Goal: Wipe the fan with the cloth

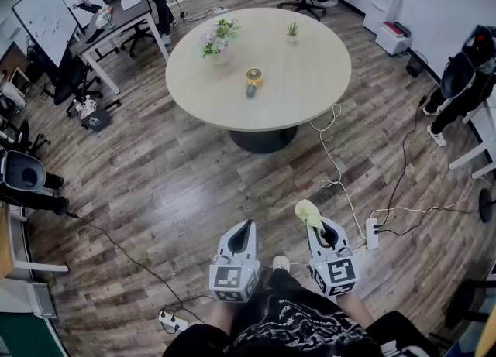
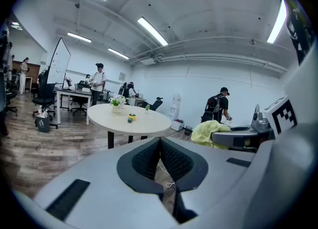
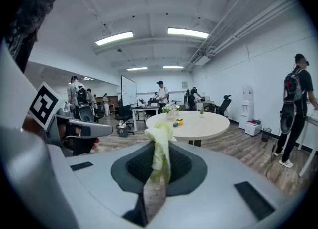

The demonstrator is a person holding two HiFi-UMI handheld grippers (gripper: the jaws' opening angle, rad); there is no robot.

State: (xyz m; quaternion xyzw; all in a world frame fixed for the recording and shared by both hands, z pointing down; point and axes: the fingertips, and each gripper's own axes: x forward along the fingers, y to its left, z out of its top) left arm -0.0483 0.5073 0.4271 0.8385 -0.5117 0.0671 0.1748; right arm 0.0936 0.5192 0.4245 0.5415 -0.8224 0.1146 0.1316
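Note:
A small yellow fan (image 1: pixel 253 77) lies near the middle of the round pale table (image 1: pixel 310 92), far ahead of me; it also shows as a small fan (image 2: pixel 131 117) in the left gripper view and a tiny fan (image 3: pixel 179 121) in the right gripper view. My right gripper (image 1: pixel 319 225) is shut on a pale yellow cloth (image 1: pixel 308 211), which sticks up between its jaws as a folded cloth (image 3: pixel 160 151). My left gripper (image 1: pixel 242 231) is shut with nothing in it, its jaws pressed together (image 2: pixel 160 161). Both hang low over the wooden floor, well short of the table.
A vase of flowers (image 1: pixel 218 39) and a small potted plant (image 1: pixel 293 31) stand on the table. Cables and a power strip (image 1: pixel 371 233) lie on the floor to the right. Office chairs, desks, a whiteboard (image 1: pixel 45 16) and standing people ring the room.

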